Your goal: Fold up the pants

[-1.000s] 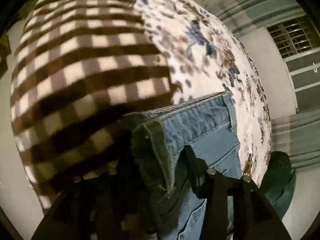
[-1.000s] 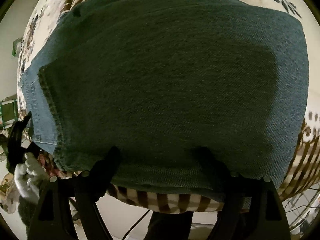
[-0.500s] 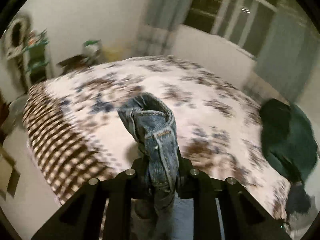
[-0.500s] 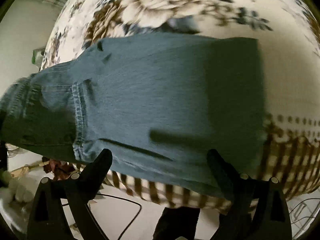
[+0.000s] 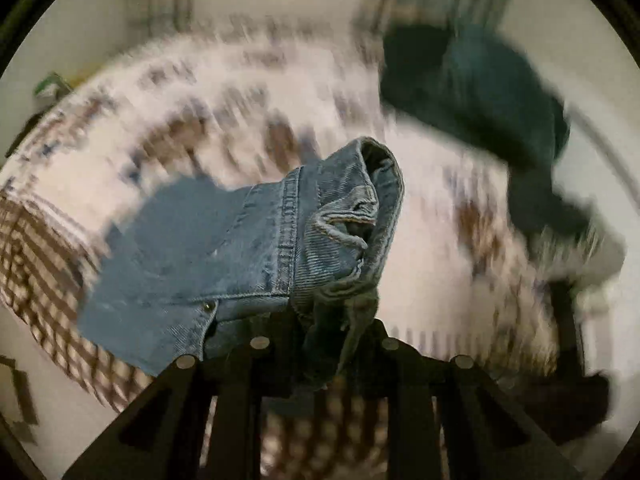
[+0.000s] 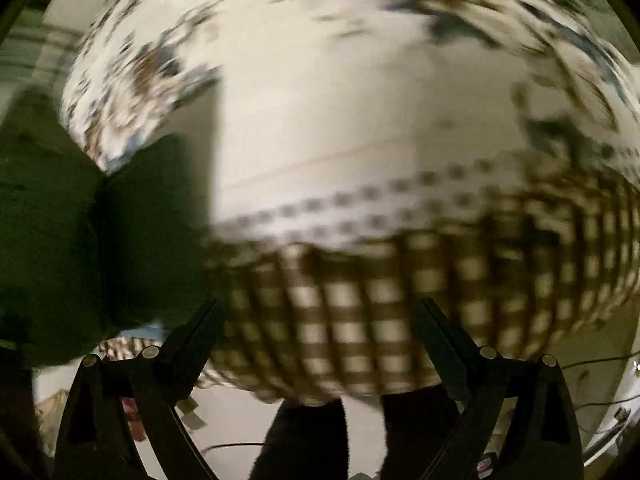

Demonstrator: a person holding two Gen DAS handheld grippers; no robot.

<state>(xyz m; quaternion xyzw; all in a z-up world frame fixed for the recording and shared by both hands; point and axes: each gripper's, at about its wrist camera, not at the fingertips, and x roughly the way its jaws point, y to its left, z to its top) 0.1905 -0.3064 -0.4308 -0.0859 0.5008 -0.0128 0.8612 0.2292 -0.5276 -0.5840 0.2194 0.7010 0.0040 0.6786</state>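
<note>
Two tongs, one in each of my hands, and they stand very differently. From my left wrist camera, my left gripper (image 5: pixel 336 320) is pinched narrow on a bunched fold of the jeans (image 5: pixel 248 248), near the waistband with its stitched seam and a metal rivet. The pads press the denim between them, and the jaws closed down on it within the last second. From that grip the rest of the pale blue denim hangs out to the left, over the bed (image 5: pixel 280 92) with its white floral cover, which is smeared with motion blur. A brown-and-cream checked blanket (image 5: pixel 44 264) lies along the bed's near edge, partly under the denim. A dark green garment (image 5: pixel 480 88) sits on the far right part of the bed, well apart from the jeans.

From my right wrist camera, my right gripper (image 6: pixel 320 312) stands wide, its jaws having spread further within the last second, and nothing lies between the fingers (image 6: pixel 200 328). Beyond them I see the checked blanket (image 6: pixel 400 312) and the floral cover (image 6: pixel 320 100). A dark, shadowed mass of cloth (image 6: pixel 80 240) fills the left side; I cannot tell whether it is the jeans. Bare floor shows at the bottom.
</note>
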